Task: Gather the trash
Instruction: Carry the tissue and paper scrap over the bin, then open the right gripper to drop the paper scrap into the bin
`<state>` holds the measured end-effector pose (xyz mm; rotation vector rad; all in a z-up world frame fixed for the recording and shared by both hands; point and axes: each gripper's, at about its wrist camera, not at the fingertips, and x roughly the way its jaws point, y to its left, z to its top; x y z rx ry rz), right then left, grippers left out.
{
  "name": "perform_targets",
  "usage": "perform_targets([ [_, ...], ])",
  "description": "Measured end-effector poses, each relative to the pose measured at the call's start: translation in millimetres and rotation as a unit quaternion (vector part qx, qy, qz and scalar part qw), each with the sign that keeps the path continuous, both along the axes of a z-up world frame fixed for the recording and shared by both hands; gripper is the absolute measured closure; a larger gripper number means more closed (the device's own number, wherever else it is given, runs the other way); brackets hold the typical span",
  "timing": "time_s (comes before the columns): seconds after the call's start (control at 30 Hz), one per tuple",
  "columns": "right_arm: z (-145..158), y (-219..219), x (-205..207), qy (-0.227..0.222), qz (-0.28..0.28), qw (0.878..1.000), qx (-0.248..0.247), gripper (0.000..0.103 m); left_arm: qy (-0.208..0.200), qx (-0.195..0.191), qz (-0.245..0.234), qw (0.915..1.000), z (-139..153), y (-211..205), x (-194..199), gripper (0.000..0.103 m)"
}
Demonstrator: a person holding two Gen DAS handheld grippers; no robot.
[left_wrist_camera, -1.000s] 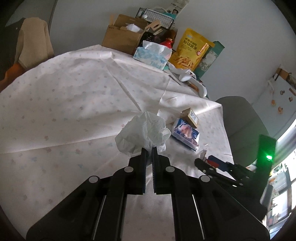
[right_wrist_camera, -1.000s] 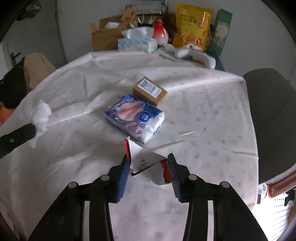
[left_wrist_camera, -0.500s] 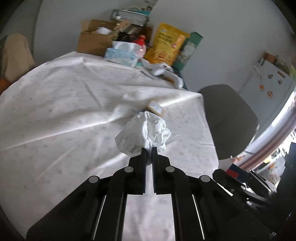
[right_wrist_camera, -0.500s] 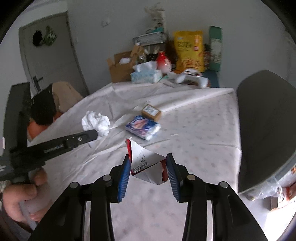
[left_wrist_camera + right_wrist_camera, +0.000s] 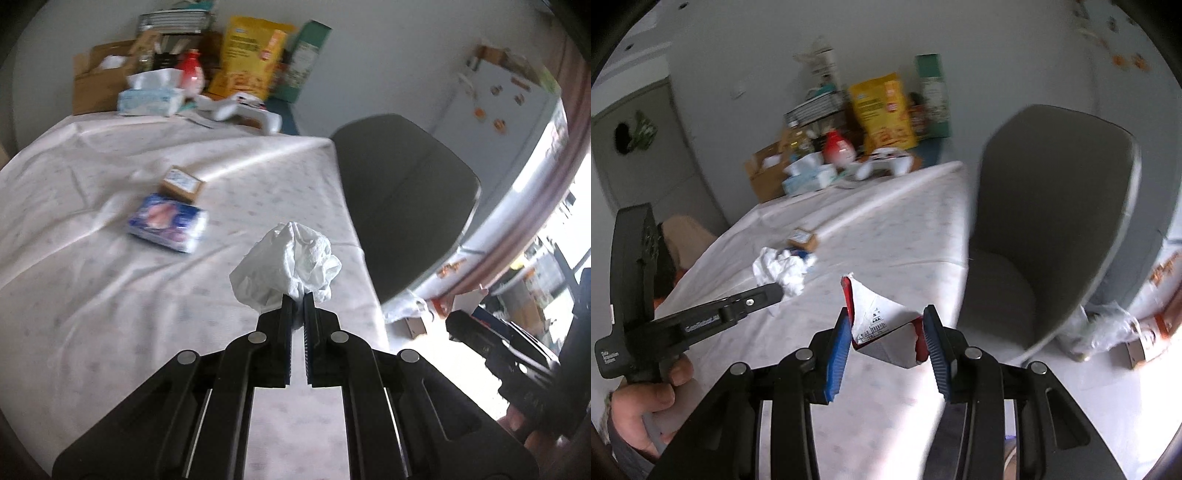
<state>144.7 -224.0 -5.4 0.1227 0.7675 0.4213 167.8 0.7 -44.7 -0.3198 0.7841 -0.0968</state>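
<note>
— While both tools hang above the table [image 5: 110,295], what does each 1 carry?

— The left gripper [image 5: 297,299] has its jaws pressed nearly together on a crumpled white tissue [image 5: 286,267], which sticks up past the tips, clear of the cloth. The right gripper [image 5: 888,326] is clamped on a torn red-and-white carton piece [image 5: 877,325], its 2 blue pads [image 5: 838,354] touching the piece's sides.

— Can the tools see each other?

— Yes. From the right wrist, the left tool shows with the tissue at its tip, a hand [image 5: 639,410] around its handle.

— What lies on the table?

— A blue tissue pack [image 5: 168,223] just beside a small brown box [image 5: 183,184]; the picture is blurred, so whether they touch is unclear. At the far edge stand a tissue box [image 5: 151,98] and a yellow snack bag [image 5: 251,62]. A grey chair [image 5: 402,192] sits beside the table.
</note>
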Motion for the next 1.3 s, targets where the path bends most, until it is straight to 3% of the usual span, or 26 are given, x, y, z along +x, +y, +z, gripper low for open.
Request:
perform_targets([
  [0.23, -26.0, -75.6, 1.2, 0.021, -0.080, 0.996, -0.011, 0.064, 0.007, 0.012, -0.048, 0.9987, -0.9, -49.2, 11.9, 0.097],
  [0.47, -80.6, -141.0, -7.7, 0.077, -0.143, 0.987, -0.020, 0.063, 0.026, 0.028, -0.100, 0.9942, -12.6, -101.4, 19.6, 0.097],
  [0.9, -148.9, -217.5, -33.9, 0.135, -0.211, 0.968, -0.002, 0.062, 0.066, 0.052, -0.167, 0.9824, -40.7, -184.4, 36.5, 0.097],
  [1.0, -162.7, -226.6, -35.6, 0.143, -0.222, 0.964, 0.003, 0.059, 0.074, 0.058, -0.183, 0.9785, -48.1, -201.6, 35.3, 0.097],
  [1.13, -181.0, -238.4, -38.1, 0.166, -0.243, 0.956, 0.004, 0.035, 0.081, 0.064, -0.196, 0.9753, -52.6, -211.5, 34.3, 0.097],
  [1.3, -177.1, -255.4, -50.9, 0.158, -0.264, 0.951, 0.023, 0.025, 0.092, 0.067, -0.214, 0.9703, -58.6, -224.4, 34.1, 0.097],
])
